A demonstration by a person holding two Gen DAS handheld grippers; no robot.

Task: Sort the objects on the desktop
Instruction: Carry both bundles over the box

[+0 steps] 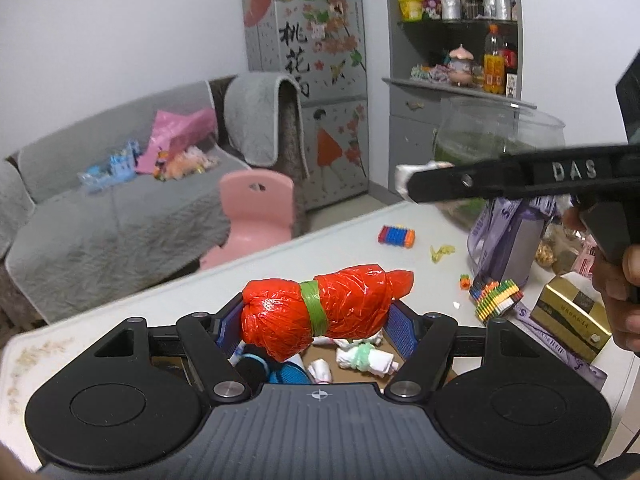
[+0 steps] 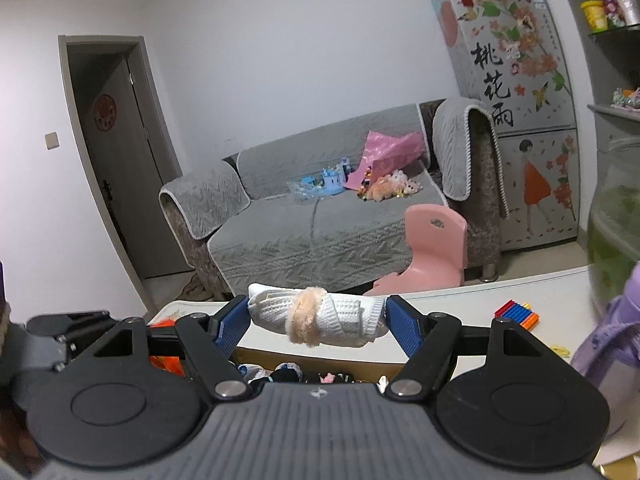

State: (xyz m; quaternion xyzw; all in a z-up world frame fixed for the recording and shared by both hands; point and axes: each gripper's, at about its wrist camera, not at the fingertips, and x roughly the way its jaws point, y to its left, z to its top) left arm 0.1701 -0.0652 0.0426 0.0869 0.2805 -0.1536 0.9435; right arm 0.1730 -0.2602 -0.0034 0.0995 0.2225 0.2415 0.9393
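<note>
Clamping a red plastic-wrapped bundle [image 1: 326, 312] with a green band round its middle, the left gripper [image 1: 316, 326] holds it crosswise between its blue pads, lifted above an open cardboard box [image 1: 352, 372] that holds small rolled cloth pieces and dark items. The right gripper [image 2: 318, 322] is closed on a white knitted roll [image 2: 320, 318] tied with a peach fuzzy band, also crosswise and raised over the same box's near edge. Both sit above a white table [image 1: 280, 264]. On the table beyond the box: a multicoloured block strip [image 1: 397, 236], a yellow scrap [image 1: 442, 252], a stack of coloured blocks [image 1: 496, 296], a gold box [image 1: 572, 320], a purple bag [image 1: 508, 236] and a glass bowl [image 1: 500, 132] with green contents. In the left view the right gripper crosses the upper right, a hand [image 1: 616, 292] on its handle. Room behind: grey-covered sofa [image 2: 320, 216] with a pink bag [image 2: 394, 152] and toys on it, pink child's chair [image 2: 432, 244] by the table edge, fridge [image 2: 516, 92] covered in flower stickers, grey shelf unit [image 1: 452, 60] with bottles and tins, dark door [image 2: 116, 160] at left.
</note>
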